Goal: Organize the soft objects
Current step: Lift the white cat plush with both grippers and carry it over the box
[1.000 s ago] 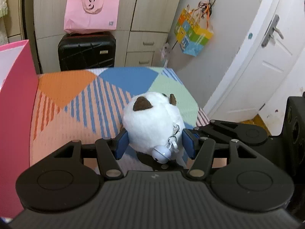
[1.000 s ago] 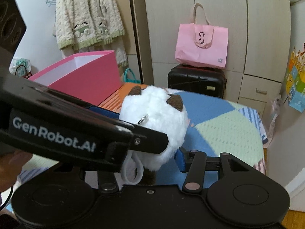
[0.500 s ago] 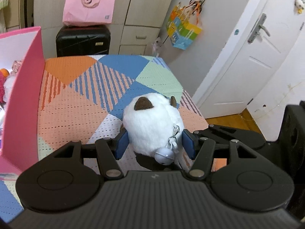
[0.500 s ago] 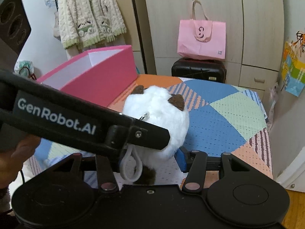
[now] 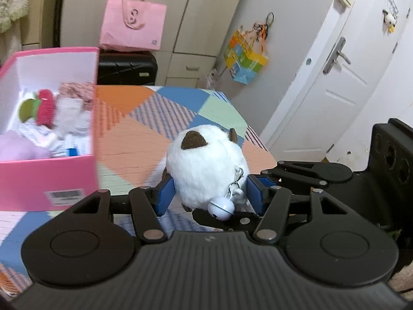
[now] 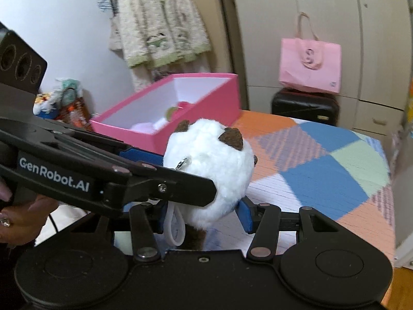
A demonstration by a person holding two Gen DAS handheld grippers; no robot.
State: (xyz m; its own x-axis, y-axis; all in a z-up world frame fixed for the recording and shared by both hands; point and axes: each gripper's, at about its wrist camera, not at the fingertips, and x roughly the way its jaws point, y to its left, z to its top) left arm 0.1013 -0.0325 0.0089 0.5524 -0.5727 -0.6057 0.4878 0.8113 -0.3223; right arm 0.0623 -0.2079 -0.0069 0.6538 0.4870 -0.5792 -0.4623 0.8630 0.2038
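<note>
Left gripper (image 6: pixel 165 178) side plate: white lettering "GenRobot.AI" on the black arm, seen from the right wrist view.
Pink tote bag (image 6: pixel 309 64) front: one curly printed mark that reads like an "S" or a "3"; which of the two cannot be told. A small pale square label sits at its lower right corner, too small to read.
Pink box (image 5: pixel 46 186) near wall: white sticker with a barcode and a line of tiny print beneath, blurred and unreadable.
Black suitcase (image 5: pixel 127 68) front: a small pale tag, not legible.
Colourful hanging bag (image 5: pixel 245 60): printed patches, blurred, no readable words.
</note>
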